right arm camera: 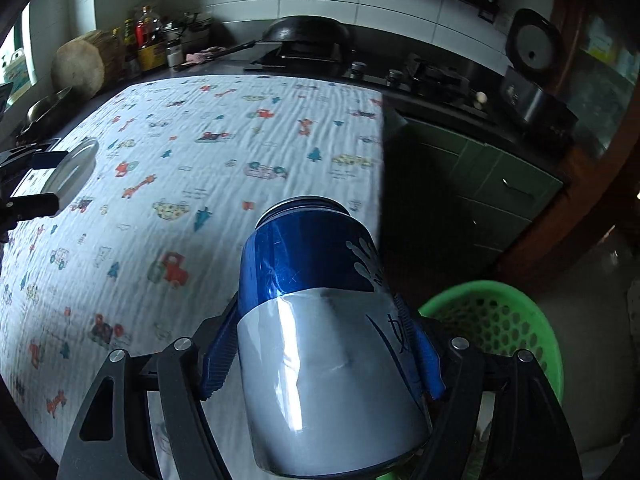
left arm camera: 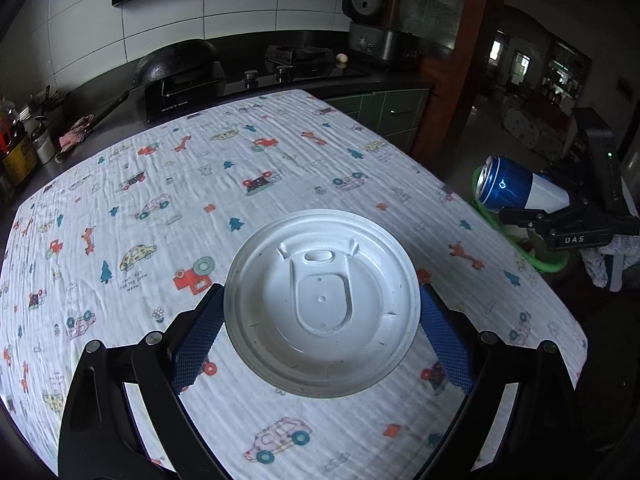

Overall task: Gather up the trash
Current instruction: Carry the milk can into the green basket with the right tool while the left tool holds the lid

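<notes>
A round white plastic lid is clamped edge to edge between the blue pads of my left gripper, held above the patterned tablecloth. My right gripper is shut on a blue and silver drink can, gripping its silver half with the can's top pointing away. The can hangs past the table's right edge, near a green perforated basket. From the left wrist view the can and right gripper sit over the basket. In the right wrist view the lid and the left gripper show at the far left.
Behind the table runs a dark counter with a wok, a gas hob and a rice cooker. Bottles and jars crowd the counter's left end. Green cabinet doors stand beyond the table's right edge.
</notes>
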A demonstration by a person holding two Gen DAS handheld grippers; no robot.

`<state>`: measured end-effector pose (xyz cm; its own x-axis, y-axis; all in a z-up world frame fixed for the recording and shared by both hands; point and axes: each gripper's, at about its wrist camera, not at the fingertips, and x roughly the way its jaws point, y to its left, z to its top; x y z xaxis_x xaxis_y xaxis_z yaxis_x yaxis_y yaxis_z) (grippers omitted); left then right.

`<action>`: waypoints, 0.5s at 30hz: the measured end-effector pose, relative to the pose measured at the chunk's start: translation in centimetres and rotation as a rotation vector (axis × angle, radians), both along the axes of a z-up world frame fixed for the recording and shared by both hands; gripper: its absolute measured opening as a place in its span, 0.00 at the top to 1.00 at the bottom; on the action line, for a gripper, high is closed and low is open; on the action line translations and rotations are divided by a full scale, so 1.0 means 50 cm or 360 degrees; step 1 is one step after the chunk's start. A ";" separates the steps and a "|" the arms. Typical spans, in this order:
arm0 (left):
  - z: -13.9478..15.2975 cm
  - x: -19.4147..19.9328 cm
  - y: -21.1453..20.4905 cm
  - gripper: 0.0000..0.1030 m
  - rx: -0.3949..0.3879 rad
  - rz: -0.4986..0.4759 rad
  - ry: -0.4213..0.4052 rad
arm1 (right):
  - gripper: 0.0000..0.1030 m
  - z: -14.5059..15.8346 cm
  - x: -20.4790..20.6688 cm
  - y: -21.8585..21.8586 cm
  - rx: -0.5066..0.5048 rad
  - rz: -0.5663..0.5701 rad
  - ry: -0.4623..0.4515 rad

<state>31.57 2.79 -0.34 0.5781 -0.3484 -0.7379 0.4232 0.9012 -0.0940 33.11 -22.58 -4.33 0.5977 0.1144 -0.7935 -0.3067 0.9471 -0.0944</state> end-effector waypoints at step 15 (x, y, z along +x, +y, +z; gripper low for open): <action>0.044 -0.015 -0.225 0.11 -0.0060 -0.0218 -0.0016 | 0.31 -0.090 -0.047 -0.300 0.0043 -0.0580 0.0095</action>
